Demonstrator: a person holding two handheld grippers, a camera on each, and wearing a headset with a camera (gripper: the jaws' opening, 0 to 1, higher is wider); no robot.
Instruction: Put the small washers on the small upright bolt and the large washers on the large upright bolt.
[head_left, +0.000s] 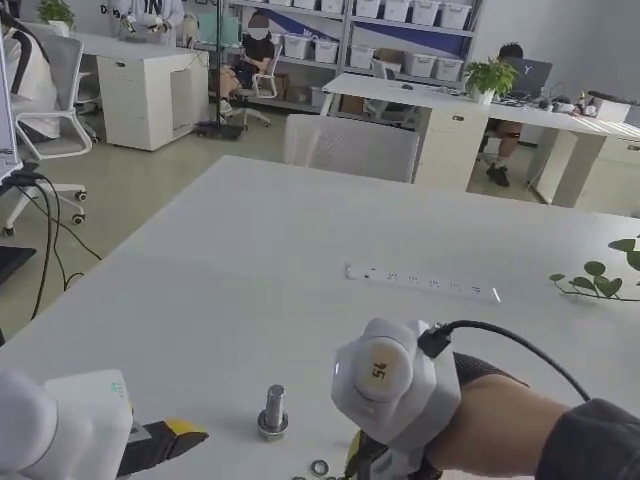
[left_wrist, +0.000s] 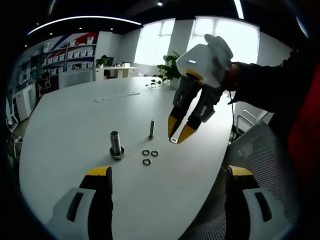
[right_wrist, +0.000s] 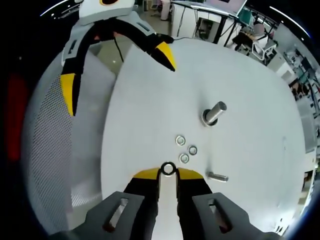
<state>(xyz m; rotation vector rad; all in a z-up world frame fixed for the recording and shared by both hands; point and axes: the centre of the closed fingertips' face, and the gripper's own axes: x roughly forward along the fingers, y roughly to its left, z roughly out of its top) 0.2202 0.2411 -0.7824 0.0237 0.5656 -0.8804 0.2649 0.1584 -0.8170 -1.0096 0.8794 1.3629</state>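
Seemingly early: right gripper pinches one washer, three loose washers wait near large bolt and small bolt, left gripper spread empty.

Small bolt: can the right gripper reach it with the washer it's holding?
Probably yes: the right gripper, shut on a washer, hangs close beside the small bolt, with only bare table between them.

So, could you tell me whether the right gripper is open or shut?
Shut on a washer: the right gripper pinches it between its yellow tips.
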